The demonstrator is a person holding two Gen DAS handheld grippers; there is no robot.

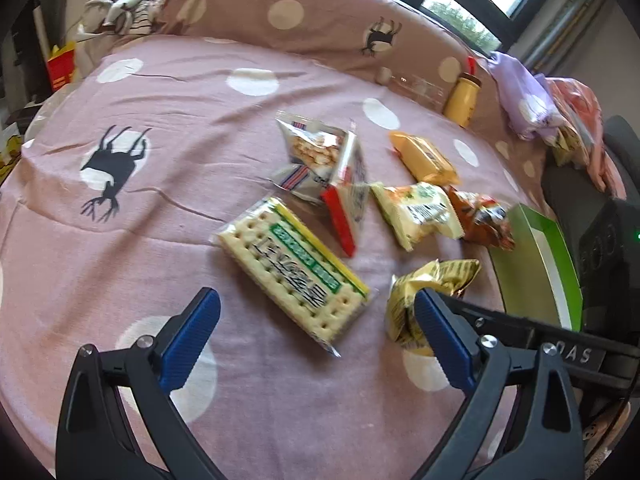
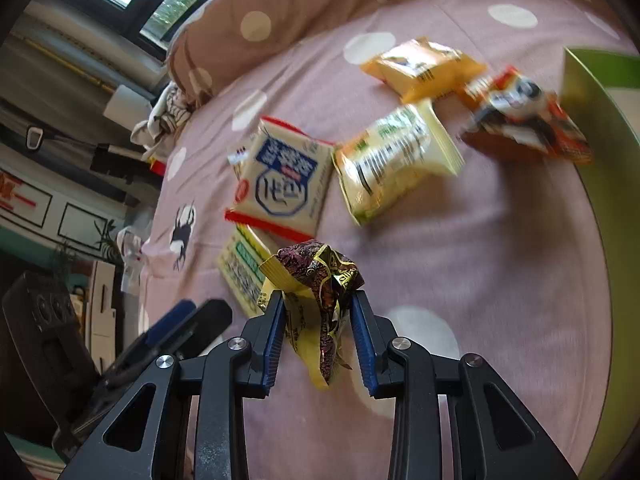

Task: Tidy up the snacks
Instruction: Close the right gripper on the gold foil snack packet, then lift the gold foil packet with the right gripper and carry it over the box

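Several snack packets lie on a pink dotted bedsheet (image 1: 160, 240). My right gripper (image 2: 318, 300) is shut on a crumpled yellow and maroon packet (image 2: 320, 300) and holds it above the sheet; it also shows in the left wrist view (image 1: 424, 292). My left gripper (image 1: 316, 308) is open and empty, just short of a long cracker pack (image 1: 292, 268). A green box (image 1: 540, 264) stands at the right edge; in the right wrist view the box (image 2: 600, 128) is beyond an orange packet (image 2: 524, 120).
Farther off lie a red-edged white pack (image 2: 280, 180), a pale yellow packet (image 2: 396, 156), an orange-yellow packet (image 2: 424, 68) and a clear cracker bag (image 1: 312, 148). A yellow bottle (image 1: 464, 96) leans on the brown dotted pillow (image 1: 300, 12). Clothes (image 1: 560, 112) are piled at the right.
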